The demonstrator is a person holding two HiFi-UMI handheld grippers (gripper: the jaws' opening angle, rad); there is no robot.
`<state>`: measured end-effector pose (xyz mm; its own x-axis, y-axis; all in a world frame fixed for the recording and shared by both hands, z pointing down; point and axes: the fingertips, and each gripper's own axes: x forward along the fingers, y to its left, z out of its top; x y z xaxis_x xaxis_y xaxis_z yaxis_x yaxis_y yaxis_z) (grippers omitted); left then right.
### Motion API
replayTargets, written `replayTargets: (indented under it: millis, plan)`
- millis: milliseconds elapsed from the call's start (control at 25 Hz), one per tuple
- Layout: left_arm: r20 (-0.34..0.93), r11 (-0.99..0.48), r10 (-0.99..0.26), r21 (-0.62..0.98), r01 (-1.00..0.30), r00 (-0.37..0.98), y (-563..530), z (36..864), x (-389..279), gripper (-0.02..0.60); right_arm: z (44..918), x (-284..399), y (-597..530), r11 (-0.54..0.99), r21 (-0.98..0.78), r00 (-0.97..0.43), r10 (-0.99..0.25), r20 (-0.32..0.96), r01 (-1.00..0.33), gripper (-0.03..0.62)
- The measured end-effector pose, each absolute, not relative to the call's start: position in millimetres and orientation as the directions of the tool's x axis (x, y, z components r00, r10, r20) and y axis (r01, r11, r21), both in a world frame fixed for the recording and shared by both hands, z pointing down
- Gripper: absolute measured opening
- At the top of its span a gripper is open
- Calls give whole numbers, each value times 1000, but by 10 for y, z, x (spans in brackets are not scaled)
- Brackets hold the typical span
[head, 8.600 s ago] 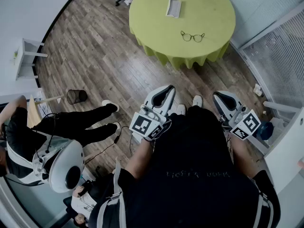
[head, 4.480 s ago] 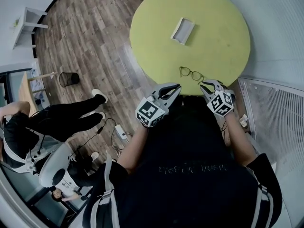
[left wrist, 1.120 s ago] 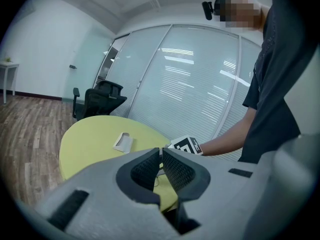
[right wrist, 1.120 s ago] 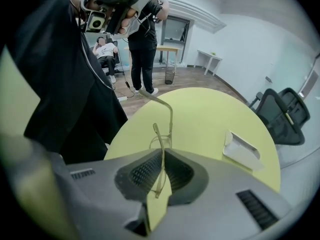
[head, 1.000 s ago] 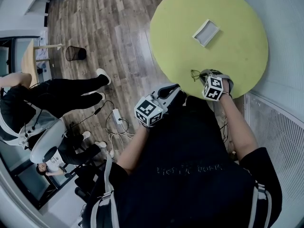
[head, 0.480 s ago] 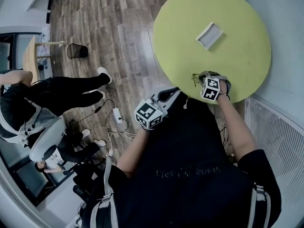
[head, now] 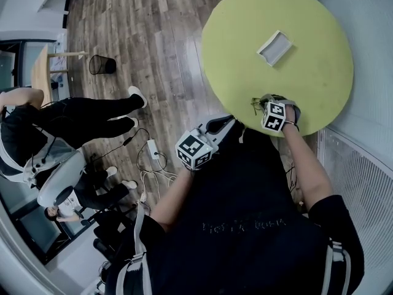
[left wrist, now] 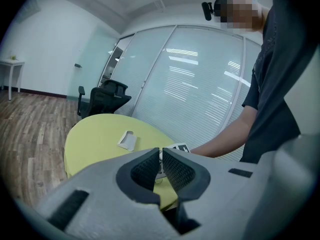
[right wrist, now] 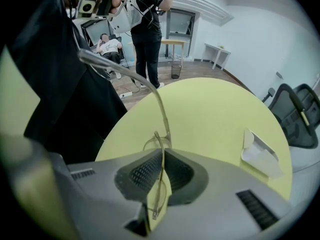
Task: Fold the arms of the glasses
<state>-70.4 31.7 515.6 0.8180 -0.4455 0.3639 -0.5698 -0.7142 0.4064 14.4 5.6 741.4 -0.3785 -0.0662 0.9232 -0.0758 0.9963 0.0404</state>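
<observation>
Glasses [right wrist: 159, 186] look light, thin-wired, fragile; right gripper [right wrist: 162, 154] fingers clamp the front frame. Left gripper [left wrist: 161, 156] fingers together, empty; should push an arm gently.

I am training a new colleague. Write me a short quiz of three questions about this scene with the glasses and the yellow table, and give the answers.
1. True or false: both arms of the glasses are already folded flat.
2. Choose one. The white box lies: A) on the floor; B) on the yellow table; C) under the glasses.
3. Fill the blank: the ____ claw grips the glasses.

Key
1. False: one arm sticks out.
2. B.
3. Right: the right claw is shut on them; the left claw is shut and empty.
</observation>
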Motion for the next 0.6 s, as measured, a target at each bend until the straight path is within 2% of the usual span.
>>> replayTargets:
  millis: [360,600]
  plan:
    - [374,-714,-442,404,-572,816,326,5173,-723,34,7482,177,44,992,27,-394,-73,916,-121,34]
    - [360,-720,-439,406,-563,823,334,5201,-727,34,7309,161,-9,968,-15,-480,-110,870,-249,35]
